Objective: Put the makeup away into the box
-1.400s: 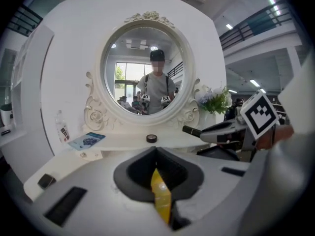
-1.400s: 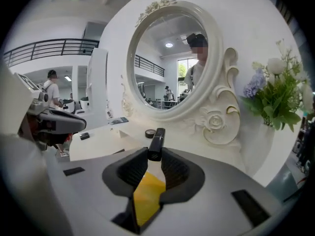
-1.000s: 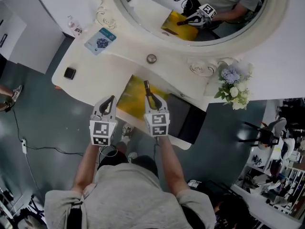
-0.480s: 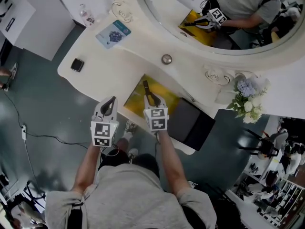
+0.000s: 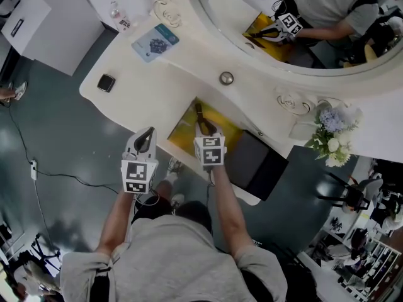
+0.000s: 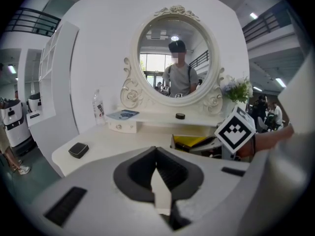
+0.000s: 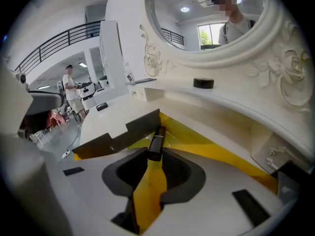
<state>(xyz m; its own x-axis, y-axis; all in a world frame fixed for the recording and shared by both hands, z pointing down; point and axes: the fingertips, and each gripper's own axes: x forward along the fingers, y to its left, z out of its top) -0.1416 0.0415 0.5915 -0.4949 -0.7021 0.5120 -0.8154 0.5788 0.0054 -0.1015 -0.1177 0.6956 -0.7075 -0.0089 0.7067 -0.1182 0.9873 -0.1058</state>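
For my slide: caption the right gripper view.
Right gripper holds a dark makeup tube over the open yellow box, below the mirror.

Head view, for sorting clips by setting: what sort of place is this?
Likely a dressing corner staged in a larger hall: white curved vanity table, ornate round white-framed mirror, pale flower bouquet.

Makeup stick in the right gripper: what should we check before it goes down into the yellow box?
1. The right gripper pinches the makeup stick between its fingers: ok.
2. The yellow box is open: ok.
3. The makeup stick points into the yellow box: ok.
4. The left gripper is shut, empty and beside the box, out of the way: ok.
5. The box floor right under the stick is free: cannot tell, the right gripper hides it.
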